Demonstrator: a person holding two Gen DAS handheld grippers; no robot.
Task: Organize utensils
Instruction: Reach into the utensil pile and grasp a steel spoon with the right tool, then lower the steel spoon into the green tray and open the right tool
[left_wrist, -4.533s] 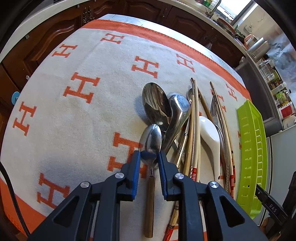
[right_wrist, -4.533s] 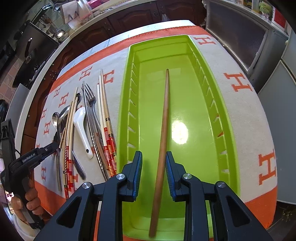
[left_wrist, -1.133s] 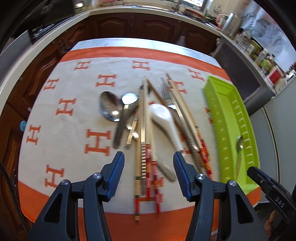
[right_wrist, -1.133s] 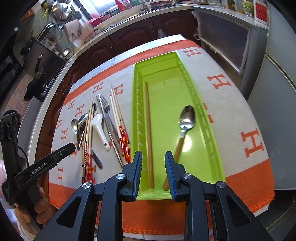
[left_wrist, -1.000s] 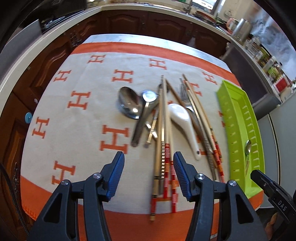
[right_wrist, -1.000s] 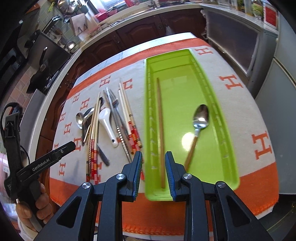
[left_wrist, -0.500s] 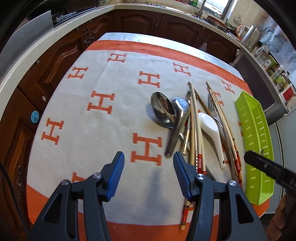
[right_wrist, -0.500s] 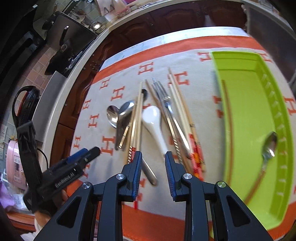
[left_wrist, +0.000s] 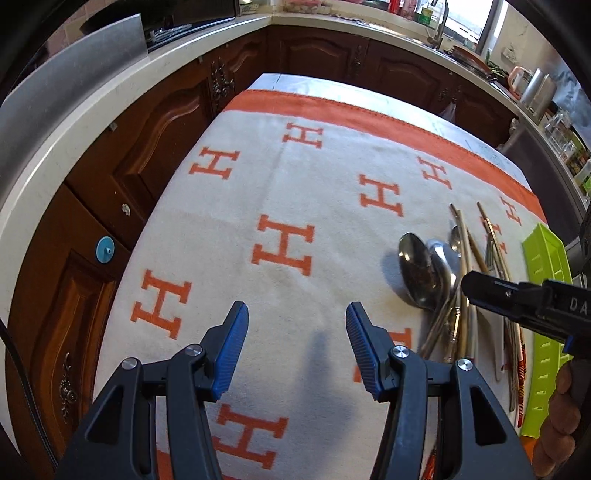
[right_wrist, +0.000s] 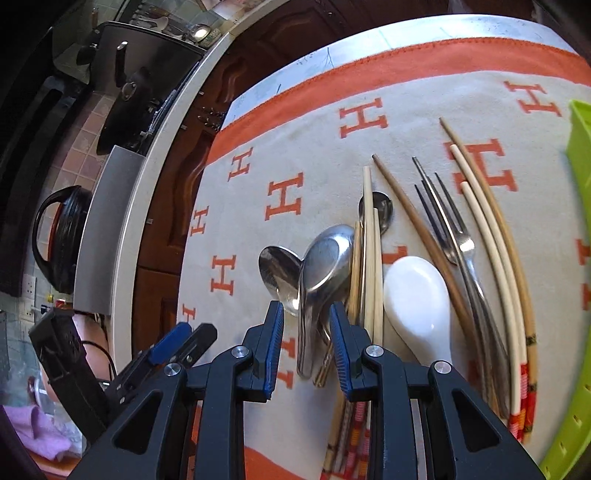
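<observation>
Left tool (left_wrist: 297, 334): jaws wide, nothing between, over the blanket (left_wrist: 295, 184).
Right tool (right_wrist: 306, 343): jaws narrow, straddling the steel ladle (right_wrist: 321, 273) handle, not clamped.
Tray (left_wrist: 546, 332): desk's right edge.

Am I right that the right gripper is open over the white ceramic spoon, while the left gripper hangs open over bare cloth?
Not quite. In the right wrist view the right gripper is open over the metal ladle, and the white spoon lies further right. The left gripper does hang open over bare cloth.
</observation>
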